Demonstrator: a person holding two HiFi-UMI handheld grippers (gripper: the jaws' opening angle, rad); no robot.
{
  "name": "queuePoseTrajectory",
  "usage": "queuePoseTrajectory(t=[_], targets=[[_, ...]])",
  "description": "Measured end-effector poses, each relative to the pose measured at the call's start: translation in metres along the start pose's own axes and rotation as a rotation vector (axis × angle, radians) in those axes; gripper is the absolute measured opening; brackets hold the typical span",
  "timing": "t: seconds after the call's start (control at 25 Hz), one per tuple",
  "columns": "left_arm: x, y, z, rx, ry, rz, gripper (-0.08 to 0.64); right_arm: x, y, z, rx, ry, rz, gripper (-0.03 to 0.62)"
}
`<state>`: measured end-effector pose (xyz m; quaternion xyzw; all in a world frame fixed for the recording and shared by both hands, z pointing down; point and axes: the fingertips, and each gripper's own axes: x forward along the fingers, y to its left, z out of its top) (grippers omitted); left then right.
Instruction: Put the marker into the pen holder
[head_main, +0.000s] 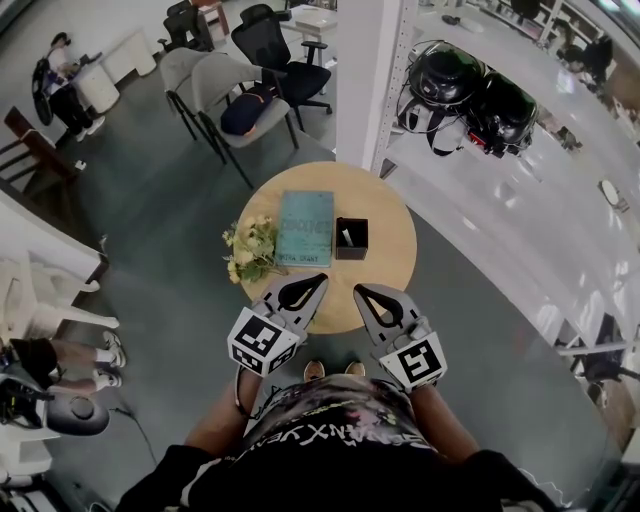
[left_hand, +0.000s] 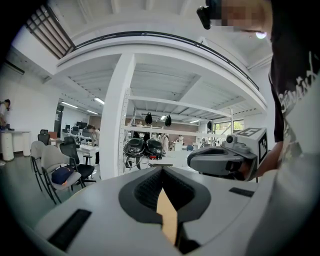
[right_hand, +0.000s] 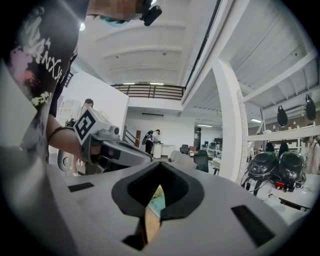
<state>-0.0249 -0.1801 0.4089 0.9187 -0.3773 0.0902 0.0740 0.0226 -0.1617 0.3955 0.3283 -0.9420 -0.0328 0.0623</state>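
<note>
A round wooden table stands at the centre of the head view on a grey floor. A teal book lies flat near the middle of the tabletop. Just right of it, close but apart, sits a small black square pen holder. A bunch of pale yellow flowers lies at the table's left edge, beside the book's lower left corner.

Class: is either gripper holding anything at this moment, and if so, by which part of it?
Nothing is held. The left gripper and the right gripper both have their jaws shut together, with nothing between them.
</note>
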Motion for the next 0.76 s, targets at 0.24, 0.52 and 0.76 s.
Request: queuePoseTrajectory(t=[0.24,0.52,0.76], targets=[[0.001,0.0,-0.001,0.006,-0.002,0.002,0.018,-0.001,-0.003,0.001,0.001,-0.01,-0.005,0.002],[-0.004,0.01,0.0,0.011,-0.006,0.021,0.018,0.003,-0.002,0.003,-0.006,-0.019,-0.006,0.002],[-0.011,0.01,-0.002,0.003,-0.001,0.018,0.018,0.004,0.006,0.003,-0.008,0.007,0.004,0.002]])
